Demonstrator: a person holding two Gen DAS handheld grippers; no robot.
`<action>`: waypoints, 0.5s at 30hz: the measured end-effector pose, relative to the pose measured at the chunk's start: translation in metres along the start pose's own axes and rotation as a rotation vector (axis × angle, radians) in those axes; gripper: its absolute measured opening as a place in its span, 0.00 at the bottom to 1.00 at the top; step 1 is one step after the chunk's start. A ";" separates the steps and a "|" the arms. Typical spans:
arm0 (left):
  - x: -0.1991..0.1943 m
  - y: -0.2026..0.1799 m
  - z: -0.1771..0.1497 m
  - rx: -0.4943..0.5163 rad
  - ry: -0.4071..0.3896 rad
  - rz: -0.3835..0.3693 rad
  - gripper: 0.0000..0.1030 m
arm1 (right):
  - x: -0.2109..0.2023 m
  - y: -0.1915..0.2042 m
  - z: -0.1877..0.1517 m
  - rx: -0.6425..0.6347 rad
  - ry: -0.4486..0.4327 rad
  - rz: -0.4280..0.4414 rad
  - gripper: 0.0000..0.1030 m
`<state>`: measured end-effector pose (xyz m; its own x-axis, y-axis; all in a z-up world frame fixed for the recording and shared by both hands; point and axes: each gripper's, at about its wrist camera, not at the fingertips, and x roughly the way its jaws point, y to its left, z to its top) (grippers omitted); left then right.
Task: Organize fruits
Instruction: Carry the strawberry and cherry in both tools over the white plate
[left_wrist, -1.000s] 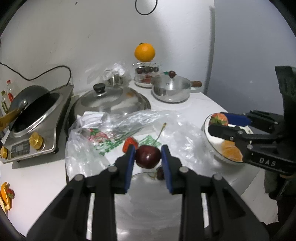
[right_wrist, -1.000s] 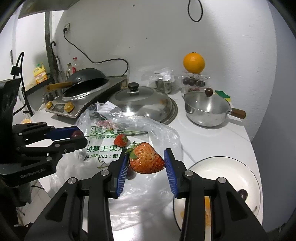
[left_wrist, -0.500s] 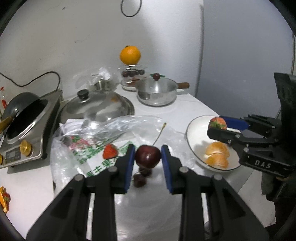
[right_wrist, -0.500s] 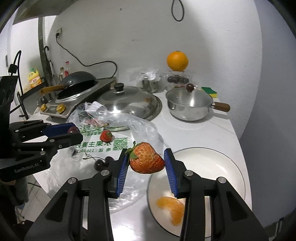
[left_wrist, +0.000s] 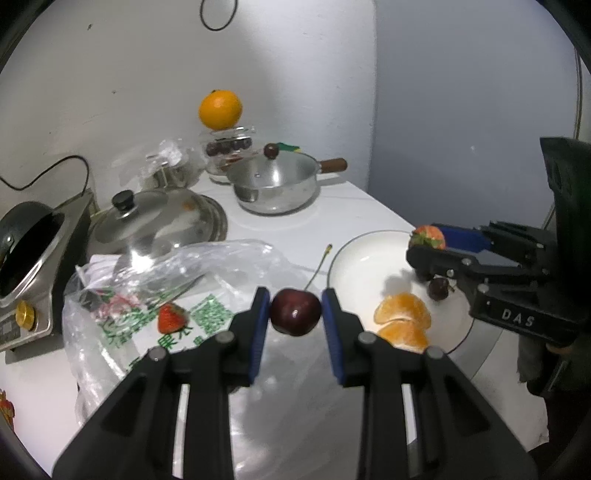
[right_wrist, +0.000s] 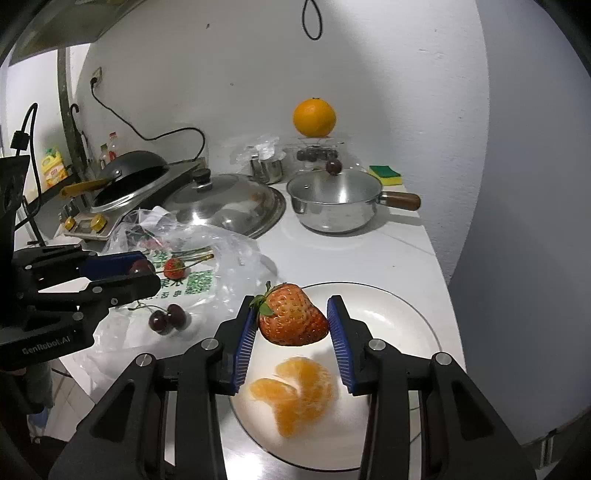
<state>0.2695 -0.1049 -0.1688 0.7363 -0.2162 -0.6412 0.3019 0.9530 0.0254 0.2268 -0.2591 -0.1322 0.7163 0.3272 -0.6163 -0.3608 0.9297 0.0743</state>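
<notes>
A dark cherry (left_wrist: 295, 312) is being gripped between the pads of the left gripper (left_wrist: 295, 314) beside the white plate (left_wrist: 354, 266), while a strawberry (right_wrist: 291, 319) is being held clamped in the right gripper (right_wrist: 291, 325) above the plate's orange segments (right_wrist: 295, 391)
</notes>
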 end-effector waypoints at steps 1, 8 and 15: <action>0.001 -0.003 0.001 0.004 0.001 -0.002 0.29 | -0.001 -0.004 0.000 0.004 -0.002 0.000 0.40; 0.011 -0.022 0.010 0.030 0.004 -0.024 0.29 | -0.002 -0.026 -0.004 0.033 -0.008 -0.010 0.40; 0.025 -0.043 0.018 0.058 0.010 -0.065 0.29 | -0.002 -0.045 -0.007 0.051 -0.011 -0.034 0.40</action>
<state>0.2858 -0.1550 -0.1720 0.7079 -0.2749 -0.6506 0.3837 0.9230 0.0274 0.2370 -0.3029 -0.1398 0.7346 0.2966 -0.6102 -0.3048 0.9478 0.0936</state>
